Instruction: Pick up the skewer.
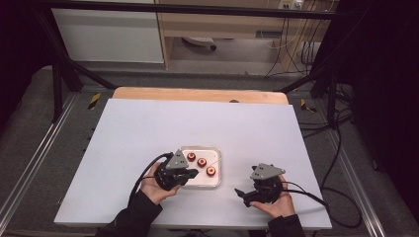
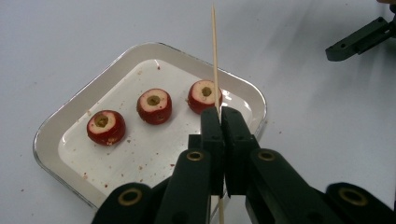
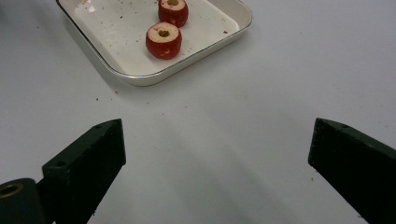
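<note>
A white square tray point(image 1: 217, 180) point(image 2: 65, 126) point(image 3: 140, 77) near the table's front holds three red cored fruits point(image 1: 201, 162) in a row. Seen from the left gripper view they are a left fruit point(image 2: 106, 127), a middle one point(image 2: 154, 106) and a right one point(image 2: 204, 96). My left gripper point(image 1: 193, 173) point(image 2: 220, 114) is over the tray's left edge, shut on a thin wooden skewer point(image 2: 215, 56) that sticks up past its jaws. To the right of the tray my right gripper point(image 1: 240, 193) point(image 3: 217, 154) stands open above bare table, with two fruits point(image 3: 163, 40) ahead of it.
The table is covered by a pale sheet point(image 1: 197, 128) with a wooden strip point(image 1: 197, 94) at the far edge. Red crumbs dot the tray floor. A black frame point(image 1: 64, 74) and cables point(image 1: 341, 148) surround the table.
</note>
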{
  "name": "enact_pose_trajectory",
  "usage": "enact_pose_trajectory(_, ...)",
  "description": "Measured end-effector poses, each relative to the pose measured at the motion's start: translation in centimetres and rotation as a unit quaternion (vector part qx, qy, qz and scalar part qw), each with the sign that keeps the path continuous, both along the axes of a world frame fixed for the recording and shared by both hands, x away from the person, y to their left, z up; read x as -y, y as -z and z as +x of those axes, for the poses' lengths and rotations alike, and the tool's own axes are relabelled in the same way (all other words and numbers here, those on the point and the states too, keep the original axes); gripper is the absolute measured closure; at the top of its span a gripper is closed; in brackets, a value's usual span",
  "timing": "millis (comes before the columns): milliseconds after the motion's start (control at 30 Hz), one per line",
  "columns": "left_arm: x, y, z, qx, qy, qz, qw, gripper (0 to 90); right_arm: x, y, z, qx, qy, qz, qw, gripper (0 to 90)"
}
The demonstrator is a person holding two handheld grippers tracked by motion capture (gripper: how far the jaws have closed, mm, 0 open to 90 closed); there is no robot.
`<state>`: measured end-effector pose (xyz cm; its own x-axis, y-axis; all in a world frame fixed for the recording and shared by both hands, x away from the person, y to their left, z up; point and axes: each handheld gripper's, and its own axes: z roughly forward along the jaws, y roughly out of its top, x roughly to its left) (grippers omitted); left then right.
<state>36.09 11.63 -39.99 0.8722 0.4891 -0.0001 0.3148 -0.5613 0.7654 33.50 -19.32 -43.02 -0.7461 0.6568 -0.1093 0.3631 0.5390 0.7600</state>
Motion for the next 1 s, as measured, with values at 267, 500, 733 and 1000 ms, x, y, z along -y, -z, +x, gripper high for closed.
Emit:
enact_pose_trajectory(267,1.4,-0.4,-0.1,0.005,0.029,0.028,0.9992,88.4,-1.4,-0.5,-0.2,0.028,-0.028,-0.053,0.9978,7.9)
enact_pose_trajectory(500,2.8,-0.2,-0.1,-0.003,0.048,0.040,0.9980,88.4,-2.5,-1.1,-0.5,0.075,-0.062,-0.097,0.9905,14.5)
enact_pose_trajectory(733,4.2,0.0,-0.1,-0.009,0.064,0.055,0.9964,88.4,-3.3,-1.0,-0.5,0.111,-0.102,-0.138,0.9789,21.2)
enact_pose_trajectory(1000,5.9,0.0,-0.3,-0.011,0.085,0.068,0.9940,88.4,-3.7,-0.9,-0.8,0.162,-0.174,-0.173,0.9559,34.0)
